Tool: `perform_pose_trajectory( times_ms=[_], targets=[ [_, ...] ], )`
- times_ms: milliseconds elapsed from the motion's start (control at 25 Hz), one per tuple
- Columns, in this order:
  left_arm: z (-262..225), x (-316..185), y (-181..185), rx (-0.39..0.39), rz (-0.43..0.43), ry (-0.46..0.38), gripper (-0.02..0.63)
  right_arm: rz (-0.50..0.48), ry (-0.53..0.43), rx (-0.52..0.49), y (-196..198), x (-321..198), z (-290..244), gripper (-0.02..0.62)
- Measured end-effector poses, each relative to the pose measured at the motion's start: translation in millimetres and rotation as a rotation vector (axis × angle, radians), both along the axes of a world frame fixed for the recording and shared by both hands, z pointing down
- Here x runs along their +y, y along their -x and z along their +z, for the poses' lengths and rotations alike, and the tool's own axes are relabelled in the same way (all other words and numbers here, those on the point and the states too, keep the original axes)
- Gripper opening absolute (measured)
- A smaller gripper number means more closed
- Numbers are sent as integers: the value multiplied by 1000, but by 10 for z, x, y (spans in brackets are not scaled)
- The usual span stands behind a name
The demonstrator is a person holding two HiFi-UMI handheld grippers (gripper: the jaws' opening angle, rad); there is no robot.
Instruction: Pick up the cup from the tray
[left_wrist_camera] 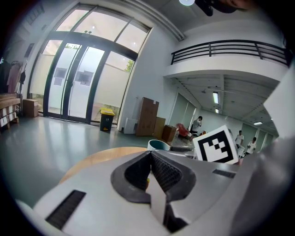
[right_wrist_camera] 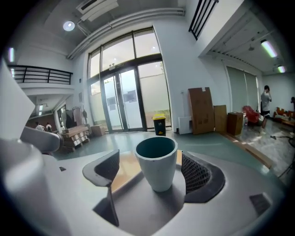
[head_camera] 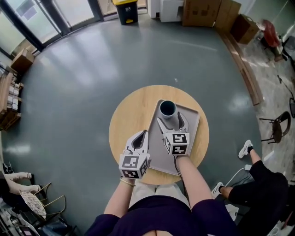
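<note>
A pale cup with a dark teal inside [head_camera: 167,109] stands upright at the far end of a grey tray [head_camera: 191,120] on a round wooden table [head_camera: 126,120]. My right gripper [head_camera: 169,119] is over the tray with its jaws spread. In the right gripper view the cup [right_wrist_camera: 156,163] stands between the two dark pads [right_wrist_camera: 199,173] of the right gripper [right_wrist_camera: 154,171], with a gap on each side. My left gripper [head_camera: 144,134] hovers over the table just left of the tray, its pads [left_wrist_camera: 162,171] pressed together on nothing. The cup's rim [left_wrist_camera: 159,144] shows beyond them.
The tray holds only the cup. A person sits on the floor at the right [head_camera: 258,179] beside a chair [head_camera: 279,126]. A yellow-lidded bin [head_camera: 125,10] and cardboard boxes [head_camera: 207,11] stand by the far wall. Shelves [head_camera: 9,101] line the left.
</note>
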State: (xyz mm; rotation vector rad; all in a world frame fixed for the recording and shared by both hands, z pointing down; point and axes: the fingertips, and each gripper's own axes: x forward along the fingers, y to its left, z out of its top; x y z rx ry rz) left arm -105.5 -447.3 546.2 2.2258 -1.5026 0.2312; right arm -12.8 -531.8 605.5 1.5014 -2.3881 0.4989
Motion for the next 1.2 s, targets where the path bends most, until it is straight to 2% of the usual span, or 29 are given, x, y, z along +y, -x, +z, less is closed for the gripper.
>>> perform_pose_trajectory(
  times_ms=[320,760,1000,1200],
  targets=[
    [123,-185,26,3,3,30,9,16,66,14,5,-393,372,405],
    [236,-229,78,2,-2,51,9,-19,75,47,101,-472,484,402],
    [157,-208,32,10,1,33,9,-21,68,29,74,-394,386,397],
    [67,-107,8,14,-1,19,9,-28,37,-6,62,-192,73,396]
  ],
)
